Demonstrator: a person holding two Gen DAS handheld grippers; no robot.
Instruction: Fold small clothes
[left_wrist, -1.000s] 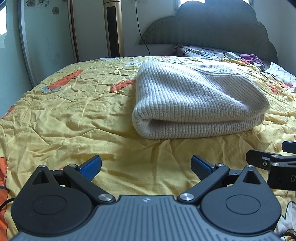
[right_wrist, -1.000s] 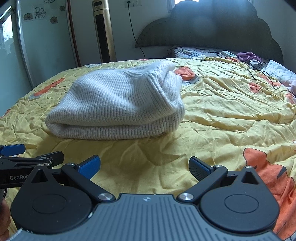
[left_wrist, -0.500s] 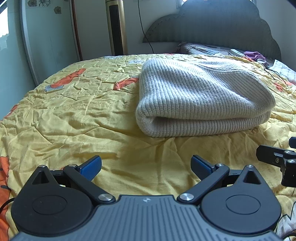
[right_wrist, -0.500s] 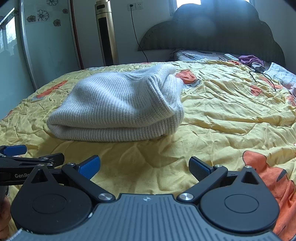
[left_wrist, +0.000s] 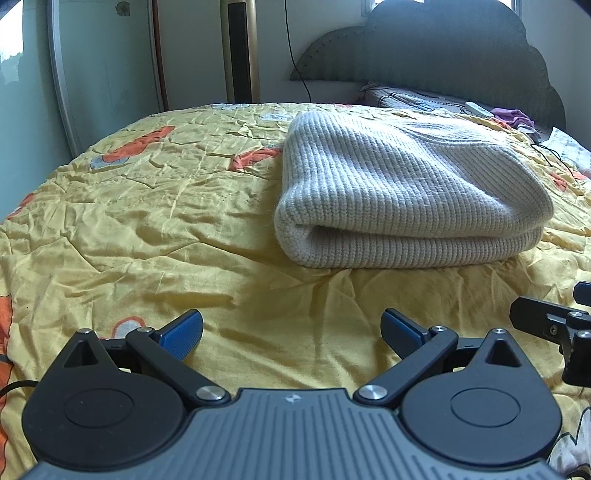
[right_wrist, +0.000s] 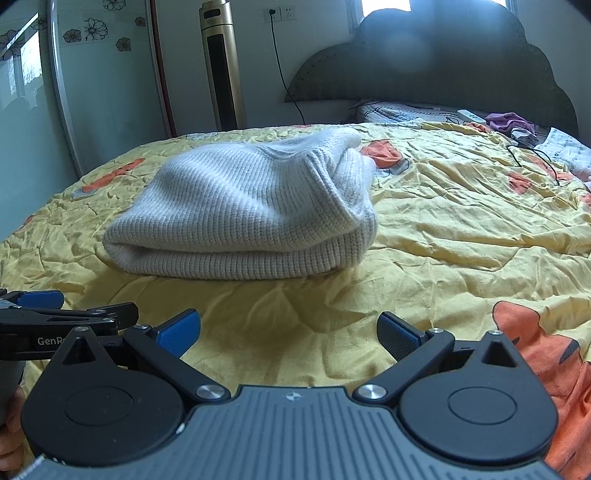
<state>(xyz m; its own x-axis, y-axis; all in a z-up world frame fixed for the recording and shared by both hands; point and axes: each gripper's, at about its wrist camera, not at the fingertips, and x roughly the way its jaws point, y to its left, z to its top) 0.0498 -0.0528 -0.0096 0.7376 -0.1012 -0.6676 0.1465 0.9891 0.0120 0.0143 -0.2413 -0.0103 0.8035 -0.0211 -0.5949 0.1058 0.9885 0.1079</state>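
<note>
A bedroom: a bed under a crumpled yellow quilt (left_wrist: 147, 229) with orange prints, a dark scalloped headboard (left_wrist: 443, 55) at the far end, a gold tower fan (right_wrist: 221, 66) against the wall with one black cord hanging from an outlet beside it.

One garment only: a cream ribbed knit sweater (left_wrist: 402, 192), lying mid-bed as a thick stacked bundle, rounded fold edge facing the cameras. Probably already folded and set flat there so the layers stay under their own weight; no loose sleeve visible from either view. From the right wrist view, the right end (right_wrist: 343, 173) bulges and looks less tidy, perhaps wanting a last tuck.

Two grippers, both low over the quilt, short of the bundle and touching no cloth. Left gripper (left_wrist: 291, 325): blue pads spread wide, nothing between them. Right gripper (right_wrist: 288, 325): likewise spread wide and empty. Side by side, the left one's arm showing at the edge of the right view. Held back like this, likely a pause after release or a check of the result.

Near the headboard: one pillow (left_wrist: 413, 99), one white remote (right_wrist: 471, 116), one purple cloth (right_wrist: 511, 122), one thin black cable (right_wrist: 535, 158) trailing over the quilt.
</note>
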